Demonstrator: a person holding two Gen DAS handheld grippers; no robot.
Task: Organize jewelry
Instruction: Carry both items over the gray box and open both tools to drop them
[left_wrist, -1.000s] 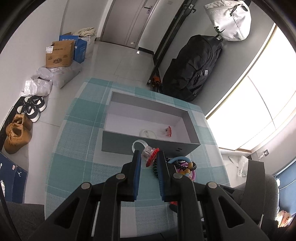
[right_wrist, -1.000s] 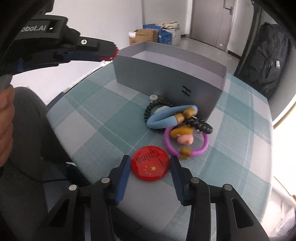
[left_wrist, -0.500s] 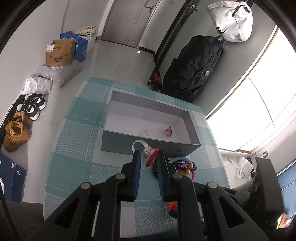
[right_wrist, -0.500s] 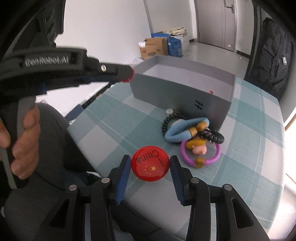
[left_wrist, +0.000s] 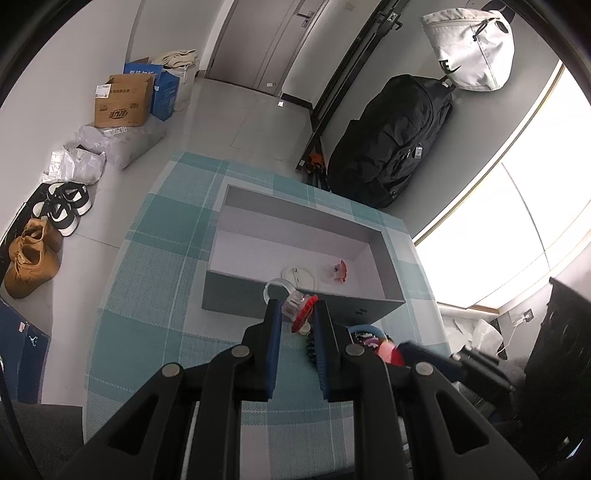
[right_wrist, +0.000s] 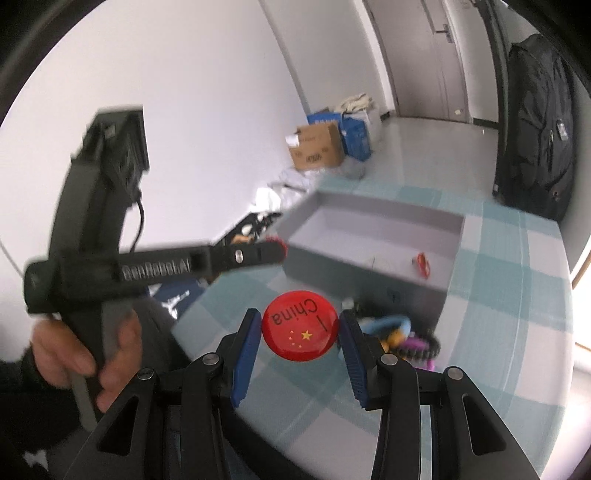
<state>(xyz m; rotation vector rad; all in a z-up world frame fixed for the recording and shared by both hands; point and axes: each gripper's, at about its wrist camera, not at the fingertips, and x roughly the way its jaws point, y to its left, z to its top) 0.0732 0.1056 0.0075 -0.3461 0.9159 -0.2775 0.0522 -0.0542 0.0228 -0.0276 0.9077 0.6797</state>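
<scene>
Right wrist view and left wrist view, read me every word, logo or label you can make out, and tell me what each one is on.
"I China", with yellow stars: red badge, upside down, between the right gripper fingers.
"GenRobot.AI": side of the left gripper, blurred.
Black swoosh logo: white bag.
White jumping-figure logo: blue box.
Printing on the brown carton and the blue carton: too small to read.

I'm looking into a lived-in home entryway: shoes lying along the wall, cardboard boxes sitting by the door, a backpack leaning beside the checked-cloth worktop.
</scene>
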